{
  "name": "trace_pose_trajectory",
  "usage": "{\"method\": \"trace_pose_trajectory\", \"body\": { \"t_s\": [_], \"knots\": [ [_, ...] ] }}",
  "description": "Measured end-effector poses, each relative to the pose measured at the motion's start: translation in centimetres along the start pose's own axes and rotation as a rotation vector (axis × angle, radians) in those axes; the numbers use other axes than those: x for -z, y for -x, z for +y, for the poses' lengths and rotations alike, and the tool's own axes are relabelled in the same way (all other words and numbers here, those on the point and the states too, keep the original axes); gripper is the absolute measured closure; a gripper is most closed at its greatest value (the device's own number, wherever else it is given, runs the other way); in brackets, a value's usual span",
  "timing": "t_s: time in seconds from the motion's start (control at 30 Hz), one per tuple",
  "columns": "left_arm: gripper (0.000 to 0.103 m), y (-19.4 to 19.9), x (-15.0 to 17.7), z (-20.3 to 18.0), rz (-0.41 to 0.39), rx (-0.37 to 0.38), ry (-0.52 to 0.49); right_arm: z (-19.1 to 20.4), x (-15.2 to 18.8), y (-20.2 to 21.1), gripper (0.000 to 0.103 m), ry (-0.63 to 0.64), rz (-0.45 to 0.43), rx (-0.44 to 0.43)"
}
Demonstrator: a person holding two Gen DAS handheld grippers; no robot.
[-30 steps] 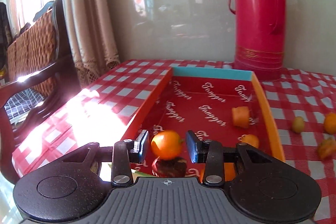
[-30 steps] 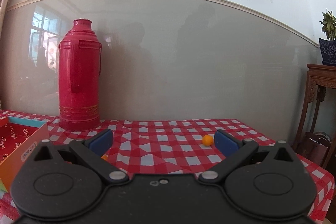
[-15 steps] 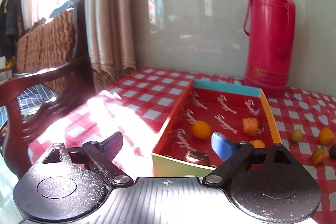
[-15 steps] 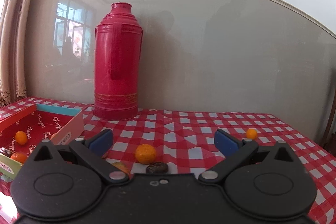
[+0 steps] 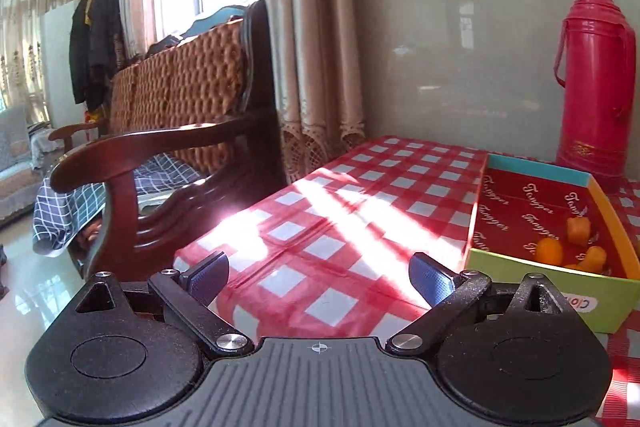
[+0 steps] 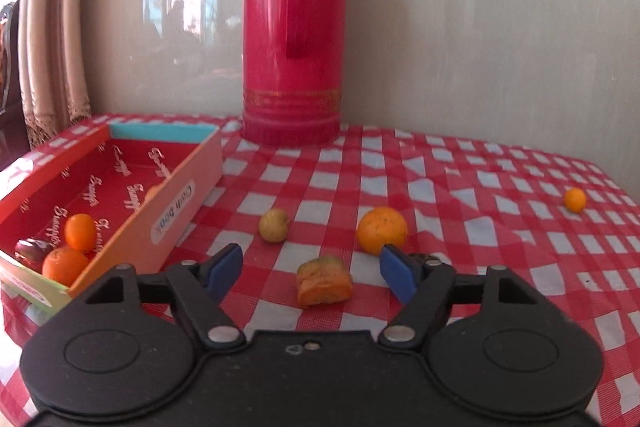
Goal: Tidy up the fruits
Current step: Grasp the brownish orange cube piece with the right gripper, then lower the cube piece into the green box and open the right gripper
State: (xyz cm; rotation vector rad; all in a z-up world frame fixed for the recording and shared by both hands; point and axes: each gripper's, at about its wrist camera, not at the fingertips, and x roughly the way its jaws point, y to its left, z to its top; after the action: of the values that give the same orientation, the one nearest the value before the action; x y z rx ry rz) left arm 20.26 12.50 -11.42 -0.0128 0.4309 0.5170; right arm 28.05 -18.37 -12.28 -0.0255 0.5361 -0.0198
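A red cardboard box (image 6: 132,223) lies on the checked table and holds several fruits: an orange (image 6: 64,264), a small orange (image 6: 80,231) and a dark fruit (image 6: 30,249). The box also shows in the left wrist view (image 5: 532,267) with orange pieces (image 5: 578,229) in it. On the cloth lie an orange-green fruit piece (image 6: 324,281), a yellow fruit (image 6: 273,225), a big orange (image 6: 382,230), a dark fruit (image 6: 426,258) and a small orange (image 6: 575,199). My right gripper (image 6: 312,273) is open, the fruit piece between its fingers. My left gripper (image 5: 318,277) is open and empty, left of the box.
A tall red thermos (image 6: 294,27) stands at the back against the wall, behind the box (image 5: 592,83). A wooden wicker chair (image 5: 160,131) stands off the table's left edge. Curtains (image 5: 316,27) hang at the left corner. Sunlight glares on the cloth (image 5: 320,227).
My left gripper let go of the small orange in the box, opened, and pulled back and left. My right gripper swung left and down toward the loose fruits on the cloth.
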Motion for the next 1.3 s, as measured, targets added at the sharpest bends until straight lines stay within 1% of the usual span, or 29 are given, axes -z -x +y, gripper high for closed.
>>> {"method": "trace_pose_trajectory", "body": {
  "t_s": [0.03,0.1,0.17,0.2,0.27,0.3,0.33,0.37,0.5,0.6,0.7,0.83,0.9,0.97,1.07,1.23,1.3],
  "knots": [
    [0.007,-0.1,0.2,0.4,0.002,-0.008,0.007,0.0,0.0,-0.4,0.036,-0.008,0.014,0.001],
    [0.007,-0.3,0.4,1.3,0.008,-0.021,0.024,-0.1,0.1,-1.2,0.041,-0.022,0.046,0.008],
    [0.007,-0.4,0.6,2.0,0.008,-0.033,0.037,-0.2,0.2,-2.1,0.050,-0.036,0.079,0.009],
    [0.007,-0.4,0.7,2.3,0.007,-0.034,0.042,-0.4,0.2,-2.5,0.052,-0.050,0.097,0.005],
    [0.007,-0.5,0.7,2.7,0.002,-0.036,0.049,-0.7,0.3,-3.3,0.062,-0.081,0.128,-0.007],
    [0.007,-0.5,0.7,2.8,-0.001,-0.037,0.051,-0.8,0.4,-3.4,0.064,-0.090,0.134,-0.002],
    [0.007,-0.4,0.7,2.9,-0.004,-0.039,0.052,-0.8,0.4,-3.4,0.073,-0.082,0.127,0.008],
    [0.006,-0.4,0.8,2.9,-0.005,-0.040,0.052,-0.7,0.3,-3.4,0.073,-0.070,0.126,0.017],
    [0.006,-0.3,0.9,3.1,-0.013,-0.043,0.050,-0.6,0.4,-3.4,0.074,-0.062,0.114,-0.001],
    [0.004,-0.1,0.9,3.6,-0.016,-0.051,0.068,0.0,0.0,-2.4,0.074,-0.049,0.053,-0.017],
    [0.002,0.0,0.9,4.1,-0.018,-0.067,0.088,0.7,-0.4,-1.0,0.074,-0.032,-0.022,-0.081],
    [0.000,0.0,0.9,4.8,-0.017,-0.092,0.098,2.1,-1.1,1.1,0.074,-0.013,-0.149,-0.221],
    [0.000,-0.1,0.9,5.3,-0.008,-0.099,0.104,3.2,-1.3,1.9,0.074,0.014,-0.185,-0.283],
    [0.000,-0.3,0.9,5.7,-0.005,-0.108,0.106,4.2,-1.5,2.1,0.074,0.038,-0.192,-0.336],
    [0.000,-0.4,1.0,6.1,-0.004,-0.118,0.100,5.7,-1.6,1.8,0.074,0.070,-0.172,-0.381],
    [0.000,-0.4,0.9,6.6,-0.006,-0.133,0.092,7.8,-1.7,0.9,0.073,0.094,-0.151,-0.412],
    [0.000,-0.4,0.9,6.7,-0.009,-0.138,0.086,8.5,-1.5,1.1,0.067,0.101,-0.151,-0.410]
  ]
}}
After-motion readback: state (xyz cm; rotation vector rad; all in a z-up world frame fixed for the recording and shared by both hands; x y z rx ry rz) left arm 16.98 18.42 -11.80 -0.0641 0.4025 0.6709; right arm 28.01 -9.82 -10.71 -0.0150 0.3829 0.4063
